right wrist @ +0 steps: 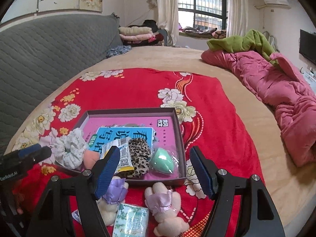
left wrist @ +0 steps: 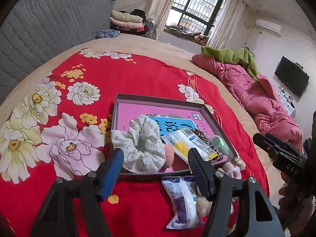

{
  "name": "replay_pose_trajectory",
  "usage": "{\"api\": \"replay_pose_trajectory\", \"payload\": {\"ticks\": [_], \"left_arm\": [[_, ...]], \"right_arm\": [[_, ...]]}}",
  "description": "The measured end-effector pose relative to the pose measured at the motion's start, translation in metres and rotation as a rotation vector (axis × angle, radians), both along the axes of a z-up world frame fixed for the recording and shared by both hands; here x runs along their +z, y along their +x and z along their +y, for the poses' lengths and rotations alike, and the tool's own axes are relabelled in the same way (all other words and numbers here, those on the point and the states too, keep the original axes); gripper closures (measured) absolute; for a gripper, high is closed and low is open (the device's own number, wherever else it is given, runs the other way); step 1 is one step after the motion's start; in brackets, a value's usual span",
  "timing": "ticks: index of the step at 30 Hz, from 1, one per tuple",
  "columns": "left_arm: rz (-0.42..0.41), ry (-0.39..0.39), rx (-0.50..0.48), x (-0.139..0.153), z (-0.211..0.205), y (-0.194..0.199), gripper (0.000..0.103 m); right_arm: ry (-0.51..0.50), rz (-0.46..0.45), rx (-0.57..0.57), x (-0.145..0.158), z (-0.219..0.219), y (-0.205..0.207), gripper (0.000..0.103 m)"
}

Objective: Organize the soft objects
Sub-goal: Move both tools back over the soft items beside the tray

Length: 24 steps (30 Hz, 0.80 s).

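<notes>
Here the left gripper (left wrist: pixel 156 167) hangs released over the floral scrunchie (right wrist: pixel 68 150) in the shallow box (right wrist: pixel 178 122); the right gripper's (right wrist: pixel 155 169) fingers, also released, hover above two plush bunnies (right wrist: pixel 165 207) on the bed, likely next for boxing

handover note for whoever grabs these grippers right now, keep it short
Left gripper: open, empty. Right gripper: open, empty; both hover at the near edge of the box.
In the box: floral scrunchie, leopard scrunchie, green sponge, a packet, lying on booklets.
Still on the red blanket: two plush toys, a tissue pack, a white packet.
Left: box those.
</notes>
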<state>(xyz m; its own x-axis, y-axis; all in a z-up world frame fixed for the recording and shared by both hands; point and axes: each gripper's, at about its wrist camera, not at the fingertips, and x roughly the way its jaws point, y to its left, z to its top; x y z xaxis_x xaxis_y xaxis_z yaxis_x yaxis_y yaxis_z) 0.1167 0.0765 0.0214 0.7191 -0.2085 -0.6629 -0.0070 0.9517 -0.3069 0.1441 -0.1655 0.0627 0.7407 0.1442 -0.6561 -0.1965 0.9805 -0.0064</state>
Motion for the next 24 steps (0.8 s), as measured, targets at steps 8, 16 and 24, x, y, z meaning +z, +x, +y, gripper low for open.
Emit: {"api": "replay_pose_trajectory", "payload": {"ticks": [8, 16, 24], "left_arm": [[-0.008, 0.022, -0.012, 0.014, -0.014, -0.014, 0.036], [-0.01, 0.049, -0.026, 0.026, -0.033, -0.026, 0.036], [0.007, 0.065, -0.041, 0.028, -0.043, -0.035, 0.036]], "right_arm": [[0.009, -0.026, 0.004, 0.014, -0.01, -0.015, 0.029], [0.039, -0.045, 0.006, 0.024, -0.023, -0.025, 0.029], [0.062, -0.043, 0.012, 0.025, -0.035, -0.037, 0.029]]}}
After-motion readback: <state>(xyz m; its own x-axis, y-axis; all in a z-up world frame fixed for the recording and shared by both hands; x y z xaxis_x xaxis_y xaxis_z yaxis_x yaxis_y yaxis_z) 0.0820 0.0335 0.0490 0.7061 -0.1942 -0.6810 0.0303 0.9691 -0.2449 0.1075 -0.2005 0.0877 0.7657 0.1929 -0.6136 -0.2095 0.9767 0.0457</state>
